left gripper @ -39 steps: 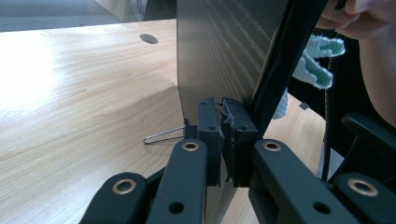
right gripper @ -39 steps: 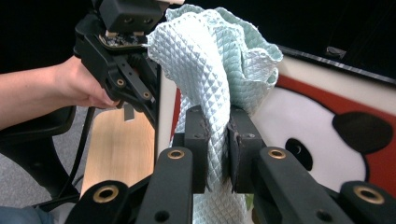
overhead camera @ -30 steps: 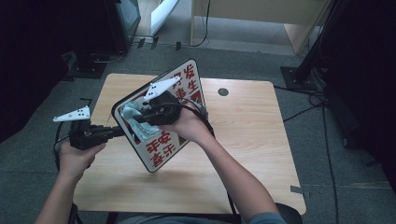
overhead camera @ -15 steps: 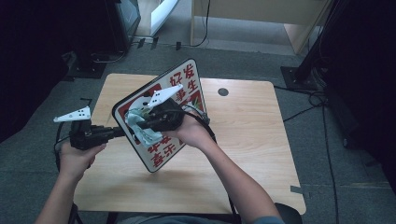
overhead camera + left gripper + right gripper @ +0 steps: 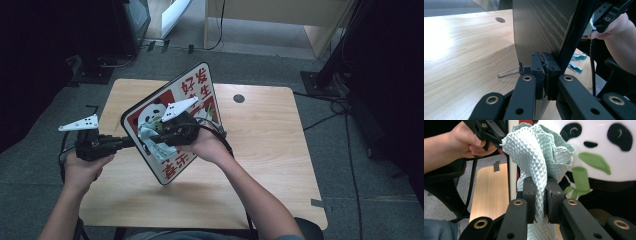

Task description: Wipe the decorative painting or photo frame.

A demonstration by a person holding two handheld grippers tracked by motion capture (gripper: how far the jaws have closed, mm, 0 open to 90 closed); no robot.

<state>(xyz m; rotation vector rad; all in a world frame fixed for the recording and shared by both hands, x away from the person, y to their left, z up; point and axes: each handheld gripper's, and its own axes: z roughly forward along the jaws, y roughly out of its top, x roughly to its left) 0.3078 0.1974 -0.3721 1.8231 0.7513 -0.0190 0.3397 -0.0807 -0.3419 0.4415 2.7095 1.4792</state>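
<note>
Since a second ago, the right gripper (image 5: 162, 135) and its cloth (image 5: 152, 142) have slid slightly toward 7 o'clock down the panda sign (image 5: 195, 90), while the left gripper (image 5: 117, 142) keeps its place at the sign's 9 o'clock edge. From the high view, the sign stands tilted on the worktop (image 5: 265, 135), its printed face turned up toward the camera, and the cloth presses against the panda picture.

Through the left gripper view, the left gripper (image 5: 544, 75) has its jaws clamped on the sign's thin edge, the dark back of the sign (image 5: 539, 27) rising toward 12 o'clock; a wire stand (image 5: 507, 72) pokes out at 9 o'clock over the worktop (image 5: 461, 50).

Seen in the right gripper view, the right gripper (image 5: 540, 197) has its jaws clamped on the pale green quilted cloth (image 5: 534, 152), which bunches up against the panda face (image 5: 599, 147) at 1 o'clock.
</note>
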